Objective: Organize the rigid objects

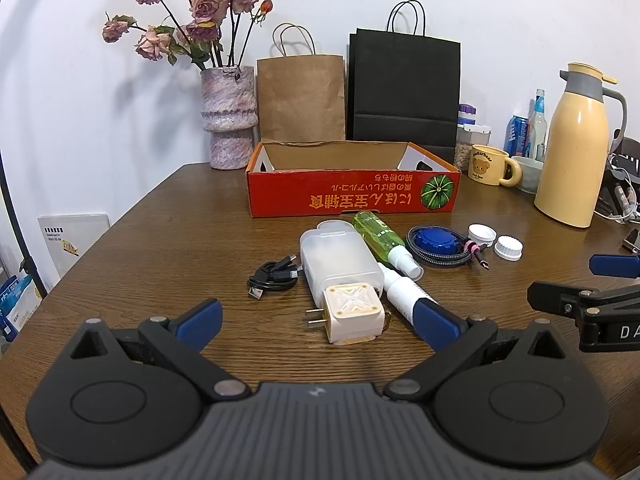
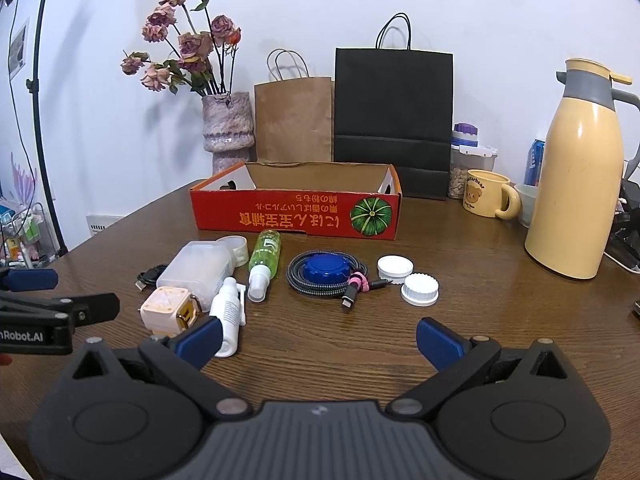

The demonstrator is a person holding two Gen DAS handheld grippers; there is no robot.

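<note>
While both tools hover low over the grained wooden table (image 1: 168, 216), the left gripper (image 1: 318, 326) and the right gripper (image 2: 319, 338) each hold their ribbed blue pads wide apart, gripping nothing. Between the left gripper's fingers lies a cream cube-shaped charger plug (image 1: 352, 314), touching a frosted translucent plastic case (image 1: 340, 256). Beside these lie a white tube (image 2: 229, 316), a green spray bottle (image 2: 264, 264), a braided cable coil (image 2: 326, 276) around a blue cap, and two ridged white lids (image 2: 420, 290). Behind them stands an open red cardboard box (image 2: 296, 216).
</note>
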